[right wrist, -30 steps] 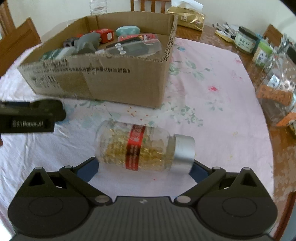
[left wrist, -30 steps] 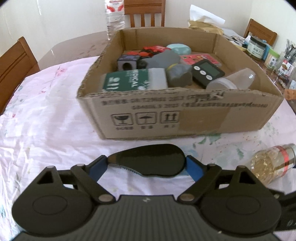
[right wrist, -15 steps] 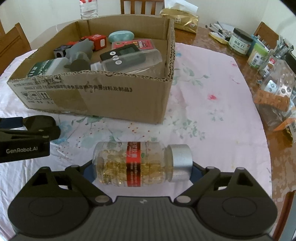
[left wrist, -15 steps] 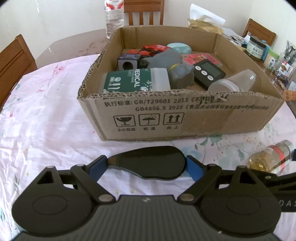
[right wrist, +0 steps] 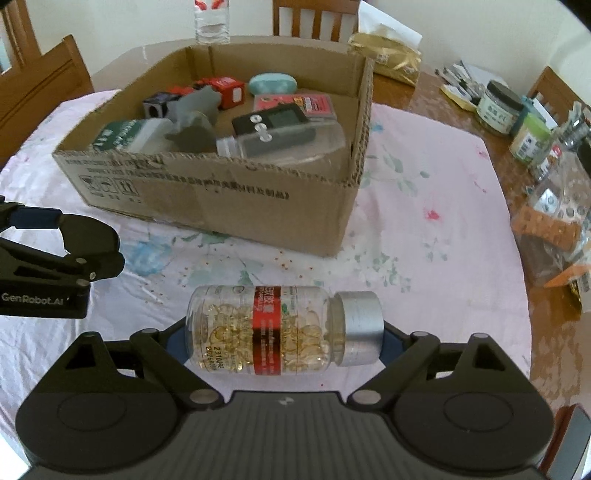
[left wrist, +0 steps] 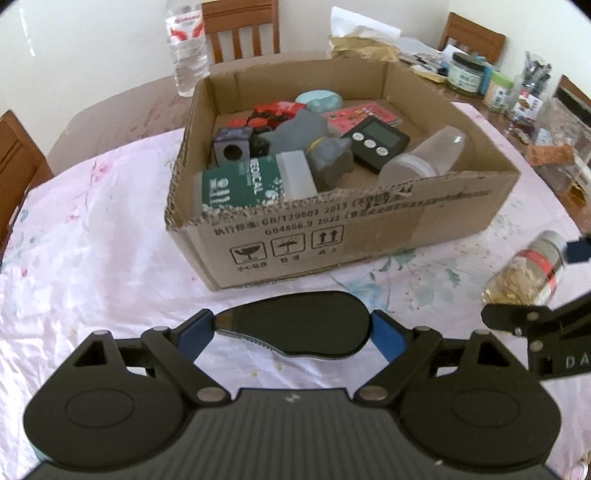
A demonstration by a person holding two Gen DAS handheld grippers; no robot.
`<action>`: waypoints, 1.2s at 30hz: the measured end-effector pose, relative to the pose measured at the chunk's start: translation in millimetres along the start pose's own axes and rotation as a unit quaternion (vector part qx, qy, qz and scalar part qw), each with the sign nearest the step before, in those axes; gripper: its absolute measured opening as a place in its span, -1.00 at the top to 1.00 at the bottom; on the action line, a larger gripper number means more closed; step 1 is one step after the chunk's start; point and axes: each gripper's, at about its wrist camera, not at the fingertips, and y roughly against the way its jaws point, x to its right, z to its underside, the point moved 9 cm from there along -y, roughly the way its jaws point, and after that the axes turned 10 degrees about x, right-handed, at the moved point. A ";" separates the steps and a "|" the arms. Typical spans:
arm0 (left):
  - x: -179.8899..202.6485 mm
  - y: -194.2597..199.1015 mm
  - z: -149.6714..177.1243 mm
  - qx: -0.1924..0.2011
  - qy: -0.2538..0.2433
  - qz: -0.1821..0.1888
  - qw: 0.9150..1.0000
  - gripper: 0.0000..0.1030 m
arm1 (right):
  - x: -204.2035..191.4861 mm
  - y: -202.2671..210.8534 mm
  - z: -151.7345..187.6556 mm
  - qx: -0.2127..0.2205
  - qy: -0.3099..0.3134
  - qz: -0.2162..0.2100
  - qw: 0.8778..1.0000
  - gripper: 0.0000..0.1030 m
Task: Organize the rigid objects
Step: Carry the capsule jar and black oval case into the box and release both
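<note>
My left gripper (left wrist: 293, 325) is shut on a flat black oval object (left wrist: 295, 325), held above the tablecloth in front of the cardboard box (left wrist: 369, 236). My right gripper (right wrist: 284, 332) is shut end to end on a clear capsule bottle (right wrist: 269, 328) with a red label and silver cap, lifted off the cloth. That bottle also shows at the right of the left wrist view (left wrist: 532, 269). The box (right wrist: 221, 195) holds several items: a green medical bottle (left wrist: 243, 184), a black timer (left wrist: 376, 142), a clear bottle (left wrist: 424, 158) and grey and red pieces.
A floral pink tablecloth (left wrist: 92, 240) covers the round table. A water bottle (left wrist: 186, 48) stands behind the box. Jars and packets (right wrist: 517, 122) crowd the right side. Wooden chairs (left wrist: 240, 29) ring the table. The left gripper shows at the left of the right wrist view (right wrist: 74, 251).
My right gripper closed on the capsule bottle and lifted it off the cloth. Both grippers rose, so I look further down into the box. The left gripper still holds the black object.
</note>
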 end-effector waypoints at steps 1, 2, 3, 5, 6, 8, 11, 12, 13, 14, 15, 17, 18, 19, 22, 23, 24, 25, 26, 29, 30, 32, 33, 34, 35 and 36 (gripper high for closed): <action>-0.1 4.3 -2.1 0.001 -0.004 0.003 1.000 -0.74 | -1.0 3.0 -2.4 0.002 0.002 -0.005 1.000 -0.86; 0.1 8.7 -3.9 0.001 -0.008 0.006 1.000 -0.74 | -1.1 6.9 -6.1 0.006 0.004 -0.009 1.000 -0.86; 0.0 13.8 -6.9 0.002 -0.012 0.010 1.000 -0.74 | -1.8 10.7 -9.9 0.010 0.007 -0.012 1.000 -0.86; -0.5 24.8 -14.4 0.008 -0.022 0.014 1.000 -0.74 | -2.5 20.3 -18.3 0.020 0.013 -0.021 0.999 -0.86; -0.8 29.5 -18.5 0.012 -0.027 0.016 0.999 -0.74 | -1.8 25.1 -24.5 0.027 0.017 -0.024 0.999 -0.86; -2.7 38.6 -28.1 0.021 -0.034 0.019 0.999 -0.74 | -1.2 32.6 -36.5 0.041 0.026 -0.029 0.998 -0.86; -7.9 47.2 -43.1 0.032 -0.028 0.022 0.999 -0.74 | -1.5 40.5 -60.5 0.066 0.043 -0.033 0.996 -0.86; -10.4 48.1 -48.1 0.035 -0.024 0.021 0.999 -0.74 | -2.0 40.8 -69.7 0.074 0.048 -0.033 0.996 -0.86; -12.4 49.8 -53.0 0.038 -0.020 0.020 0.999 -0.74 | -1.7 40.4 -77.8 0.081 0.053 -0.032 0.995 -0.86; -14.6 50.3 -58.8 0.043 -0.016 0.020 0.999 -0.74 | -1.7 38.9 -85.9 0.088 0.057 -0.030 0.994 -0.86; -17.1 50.7 -64.1 0.047 -0.012 0.018 0.999 -0.74 | -2.0 36.5 -95.5 0.095 0.062 -0.031 0.993 -0.86; -21.3 51.0 -73.5 0.052 -0.007 0.015 0.998 -0.74 | -2.4 29.1 -110.6 0.104 0.070 -0.031 0.992 -0.86; -22.5 50.2 -77.9 0.056 -0.006 0.015 0.998 -0.74 | -3.0 22.4 -117.9 0.107 0.073 -0.032 0.991 -0.86; -23.5 49.6 -82.2 0.058 -0.006 0.014 0.998 -0.74 | -2.8 15.7 -124.0 0.108 0.074 -0.034 0.991 -0.86; -29.2 44.3 -95.8 0.064 -0.005 0.002 0.998 -0.74 | -2.1 -7.7 -138.4 0.101 0.081 -0.032 0.991 -0.86; -30.4 42.3 -100.6 0.067 -0.005 -0.001 0.998 -0.74 | -1.4 -16.6 -141.6 0.099 0.083 -0.029 0.991 -0.86; -31.8 40.5 -104.5 0.069 -0.004 -0.004 0.998 -0.74 | -1.1 -24.3 -142.6 0.093 0.084 -0.028 0.992 -0.86; -33.3 38.2 -107.6 0.070 -0.001 -0.008 0.998 -0.74 | 0.0 -30.7 -143.2 0.086 0.082 -0.026 0.993 -0.86; -34.5 35.4 -111.2 0.071 0.002 -0.010 0.997 -0.74 | 0.5 -35.6 -144.3 0.082 0.078 -0.025 0.993 -0.86; -36.0 27.5 -119.5 0.072 0.006 -0.013 0.997 -0.74 | 2.5 -40.2 -147.2 0.086 0.068 -0.029 0.994 -1.00; -35.7 25.6 -122.0 0.074 0.005 -0.013 0.997 -0.74 | 3.6 -38.4 -148.7 0.092 0.066 -0.028 0.993 -1.00; -35.4 20.8 -128.2 0.076 0.003 -0.015 0.997 -0.74 | 6.2 -35.1 -148.0 0.091 0.062 -0.031 0.993 -1.00; -34.4 18.1 -132.3 0.079 0.001 -0.014 0.997 -0.74 | 8.4 -32.7 -146.4 0.089 0.059 -0.031 0.994 -1.00; -33.0 15.3 -135.8 0.080 -0.002 -0.013 0.997 -0.74 | 10.9 -29.6 -144.1 0.089 0.056 -0.026 0.994 -1.00; -31.4 11.4 -140.0 0.081 -0.004 -0.012 0.997 -0.74 | 13.2 -26.7 -141.8 0.088 0.053 -0.022 0.994 -1.00; -29.2 6.8 -144.7 0.082 -0.007 -0.012 0.997 -0.74 | 16.0 -23.1 -139.0 0.088 0.049 -0.019 0.995 -1.00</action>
